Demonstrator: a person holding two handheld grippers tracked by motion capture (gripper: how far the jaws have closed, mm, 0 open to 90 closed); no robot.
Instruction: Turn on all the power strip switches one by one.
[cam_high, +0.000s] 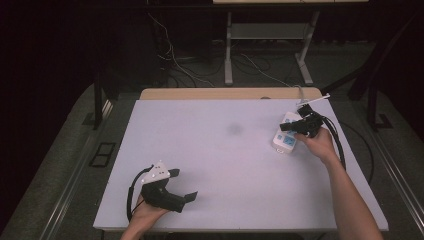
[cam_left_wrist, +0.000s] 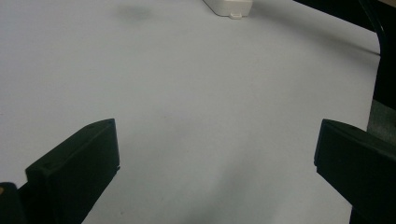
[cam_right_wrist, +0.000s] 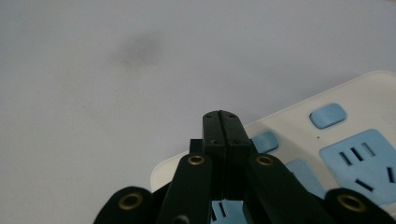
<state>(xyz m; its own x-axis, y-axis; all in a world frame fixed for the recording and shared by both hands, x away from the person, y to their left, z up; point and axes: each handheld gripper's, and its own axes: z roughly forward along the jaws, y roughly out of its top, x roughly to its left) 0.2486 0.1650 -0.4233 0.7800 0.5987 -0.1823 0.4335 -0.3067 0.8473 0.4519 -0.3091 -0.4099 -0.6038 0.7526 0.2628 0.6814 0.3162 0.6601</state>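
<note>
Most of the table (cam_high: 220, 165) lies bare between your hands. Your left gripper (cam_high: 183, 185) rests near the front edge with its jaws spread wide, nothing between them. A faint dark smudge (cam_high: 234, 129) marks the middle. Your right gripper (cam_high: 286, 127), jaws pressed together, sits over the strip (cam_high: 286, 142), white with blue sockets and switches, near the right edge.

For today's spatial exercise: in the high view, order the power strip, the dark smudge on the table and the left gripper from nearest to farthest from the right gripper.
1. Power strip: directly under the right gripper, at the table's right.
2. Dark smudge: mid-table, to its left.
3. Left gripper: near left corner, jaws open.
</note>
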